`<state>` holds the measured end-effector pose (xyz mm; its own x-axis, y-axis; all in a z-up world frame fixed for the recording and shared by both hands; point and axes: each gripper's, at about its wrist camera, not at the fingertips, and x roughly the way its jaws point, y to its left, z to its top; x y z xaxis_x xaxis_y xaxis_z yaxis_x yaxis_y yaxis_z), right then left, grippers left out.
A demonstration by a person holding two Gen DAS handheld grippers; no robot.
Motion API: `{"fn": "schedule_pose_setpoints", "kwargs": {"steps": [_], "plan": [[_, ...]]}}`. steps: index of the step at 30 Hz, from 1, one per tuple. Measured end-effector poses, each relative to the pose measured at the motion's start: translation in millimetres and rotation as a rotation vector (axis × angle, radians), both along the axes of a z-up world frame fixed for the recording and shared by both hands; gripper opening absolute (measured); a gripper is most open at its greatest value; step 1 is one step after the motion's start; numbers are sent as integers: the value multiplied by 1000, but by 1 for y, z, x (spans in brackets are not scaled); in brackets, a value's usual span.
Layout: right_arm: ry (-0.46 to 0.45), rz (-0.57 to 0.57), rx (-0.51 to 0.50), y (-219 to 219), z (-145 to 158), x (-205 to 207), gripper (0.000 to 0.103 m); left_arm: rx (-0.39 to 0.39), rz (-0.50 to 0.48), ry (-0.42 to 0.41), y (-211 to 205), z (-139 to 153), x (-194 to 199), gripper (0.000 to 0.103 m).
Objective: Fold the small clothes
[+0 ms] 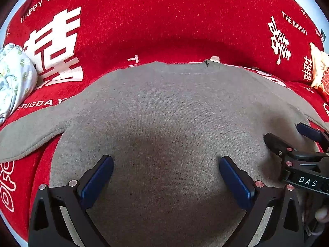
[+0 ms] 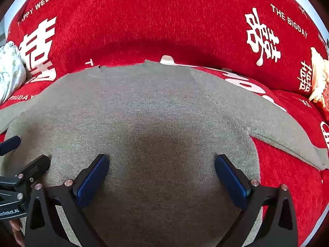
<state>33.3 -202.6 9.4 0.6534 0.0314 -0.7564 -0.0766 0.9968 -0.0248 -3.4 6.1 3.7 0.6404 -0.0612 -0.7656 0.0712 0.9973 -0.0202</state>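
Observation:
A grey knit sweater lies flat on the red sofa cover, collar at the far side, both sleeves spread out sideways. It also fills the right wrist view. My left gripper is open and empty, hovering over the sweater's lower middle. My right gripper is open and empty over the sweater's lower right part. The right gripper also shows at the right edge of the left wrist view. The left gripper shows at the left edge of the right wrist view.
A red sofa cover with white lettering covers seat and backrest. A pale floral garment lies bunched at the far left. A cream and red cloth bundle lies at the far right.

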Motion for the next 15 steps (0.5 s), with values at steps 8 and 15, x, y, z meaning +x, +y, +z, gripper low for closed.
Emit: {"fn": "schedule_pose_setpoints", "kwargs": {"steps": [8,15], "plan": [[1,-7,-12,2,1,0,103,-1,7,-1,-1,-1,0,103],[10,-4,11,-2,1,1,103,7,16,0,-4,-2,0,103]]}}
